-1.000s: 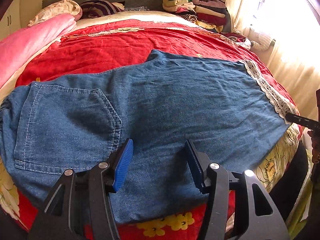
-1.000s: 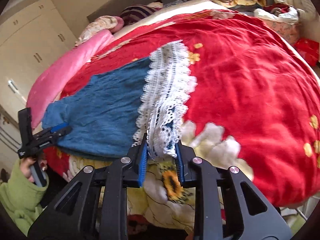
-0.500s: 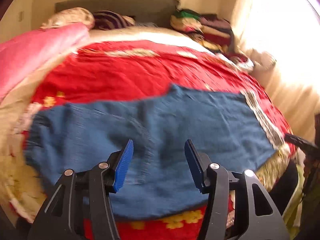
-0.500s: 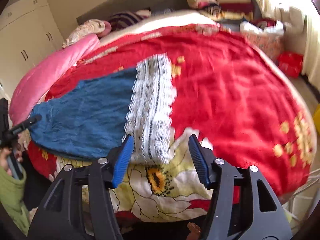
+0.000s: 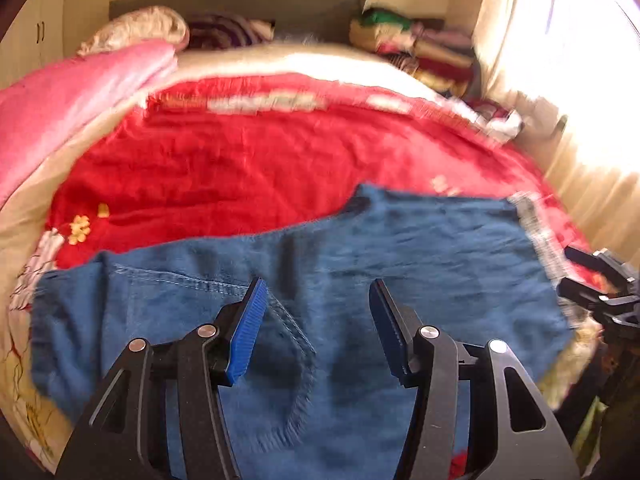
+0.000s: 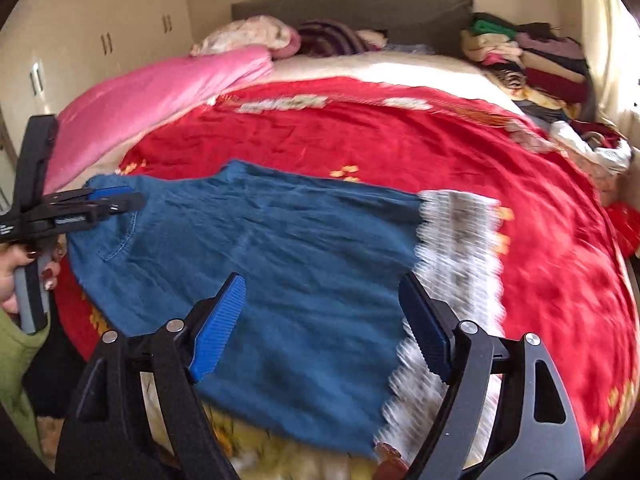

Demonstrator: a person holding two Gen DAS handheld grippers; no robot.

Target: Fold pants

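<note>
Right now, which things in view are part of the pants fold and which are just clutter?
In play:
- blue denim pants with white lace hem, flat on the red floral bedspread
- left tongs, open, nothing between them
- right tongs, just been opening, empty

Lying about:
- pink quilt
- stack of folded clothes
- striped pillow

The right gripper (image 6: 322,326), which a second ago pinched the lace hem (image 6: 456,248) of the denim pants (image 6: 280,256), has just been opening; its jaws now stand wide, empty and pulled back, the hem lying flat on the red bedspread (image 6: 400,140).
</note>
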